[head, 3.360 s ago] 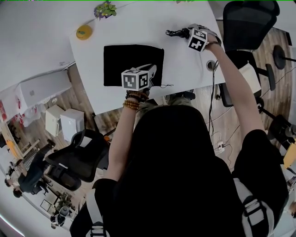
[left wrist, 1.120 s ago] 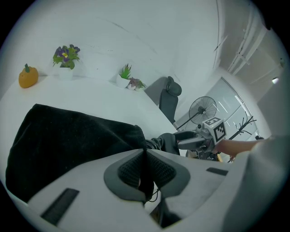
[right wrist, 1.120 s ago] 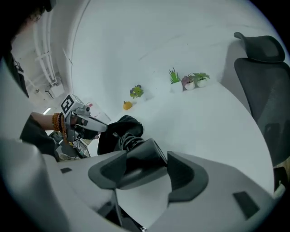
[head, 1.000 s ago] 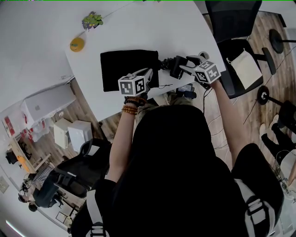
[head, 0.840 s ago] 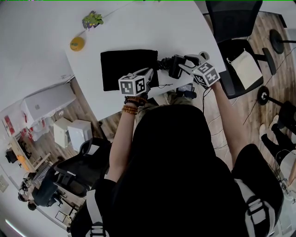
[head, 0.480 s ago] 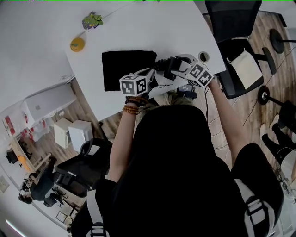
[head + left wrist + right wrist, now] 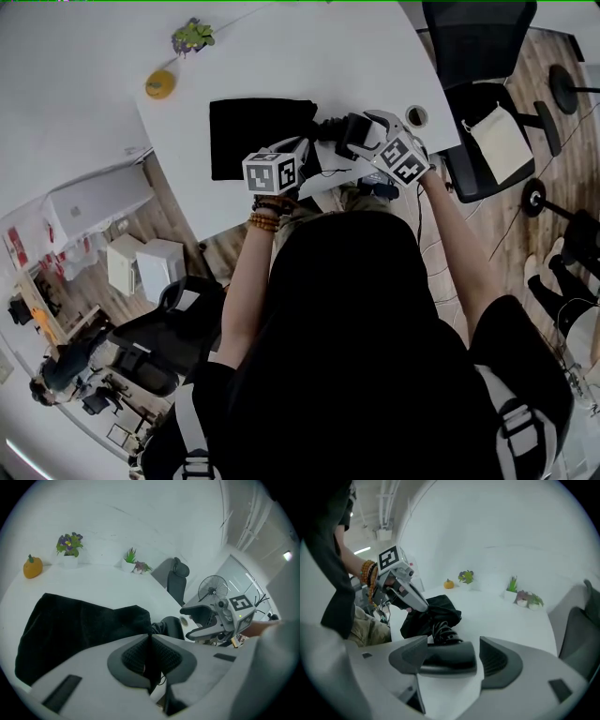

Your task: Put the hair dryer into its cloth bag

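The hair dryer (image 7: 440,663) lies on the white surface (image 7: 93,578) just beside the cloth bag (image 7: 79,625). Its barrel sits crosswise between our right gripper's (image 7: 453,654) jaws and its coiled cord (image 7: 440,631) points toward the bag. Those jaws have just been opening and stand wide, not clamping the barrel, while our left gripper (image 7: 150,641) is pinched tight on the bag's edge. We cannot tell whether the cord's tip is inside the bag.

Looks steeply down from the head, table (image 7: 309,56) at 12 o'clock; in both gripper views, looks low, close, opposed, sharing the cloth bag (image 7: 70,625).
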`<state>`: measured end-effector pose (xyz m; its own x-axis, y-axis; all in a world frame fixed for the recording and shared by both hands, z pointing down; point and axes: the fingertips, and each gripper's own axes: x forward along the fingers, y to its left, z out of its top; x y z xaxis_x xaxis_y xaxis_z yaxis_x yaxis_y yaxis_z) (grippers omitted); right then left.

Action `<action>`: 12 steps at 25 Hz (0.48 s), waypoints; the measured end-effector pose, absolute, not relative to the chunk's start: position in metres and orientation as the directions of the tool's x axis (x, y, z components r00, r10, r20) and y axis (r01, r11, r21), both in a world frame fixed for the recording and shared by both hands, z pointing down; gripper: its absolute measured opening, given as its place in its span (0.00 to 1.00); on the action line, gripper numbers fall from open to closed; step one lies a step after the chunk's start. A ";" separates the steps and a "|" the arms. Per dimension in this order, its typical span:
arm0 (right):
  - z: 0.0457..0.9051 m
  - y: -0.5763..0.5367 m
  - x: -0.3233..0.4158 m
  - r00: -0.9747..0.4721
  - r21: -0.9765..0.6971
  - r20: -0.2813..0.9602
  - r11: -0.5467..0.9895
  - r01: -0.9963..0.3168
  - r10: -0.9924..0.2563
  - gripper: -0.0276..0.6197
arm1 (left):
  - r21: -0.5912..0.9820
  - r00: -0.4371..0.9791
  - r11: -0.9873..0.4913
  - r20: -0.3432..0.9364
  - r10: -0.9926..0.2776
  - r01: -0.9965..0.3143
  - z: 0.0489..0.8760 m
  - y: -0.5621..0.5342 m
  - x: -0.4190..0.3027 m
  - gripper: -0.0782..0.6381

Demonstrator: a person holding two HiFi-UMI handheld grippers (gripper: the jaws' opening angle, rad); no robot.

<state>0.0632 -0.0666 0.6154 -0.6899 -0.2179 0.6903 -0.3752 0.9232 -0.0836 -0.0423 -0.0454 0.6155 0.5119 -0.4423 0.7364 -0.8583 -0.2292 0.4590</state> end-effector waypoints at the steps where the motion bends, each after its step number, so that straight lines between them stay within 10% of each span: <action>1: 0.613 -0.069 0.054 -0.679 -0.039 0.705 0.944 -0.327 -0.206 0.56 | 0.456 0.505 -0.222 0.737 -0.449 -0.862 0.616 -0.047 -0.044 0.16; 5: 0.639 -0.058 0.015 -0.557 0.004 0.831 1.000 0.009 0.002 0.56 | 0.464 0.506 -0.211 0.729 -0.461 -0.860 0.615 -0.047 -0.045 0.16; 12: 0.677 -0.065 -0.006 -0.332 -0.198 0.918 0.975 0.096 0.219 0.54 | 0.466 0.502 -0.206 0.704 -0.503 -0.860 0.606 -0.047 -0.051 0.16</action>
<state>-0.0062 -0.0650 0.6767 -0.3317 0.2191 0.9176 0.0961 0.9754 -0.1982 -0.0509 -0.0472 0.6062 0.5016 -0.5029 0.7039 -0.8605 -0.2060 0.4660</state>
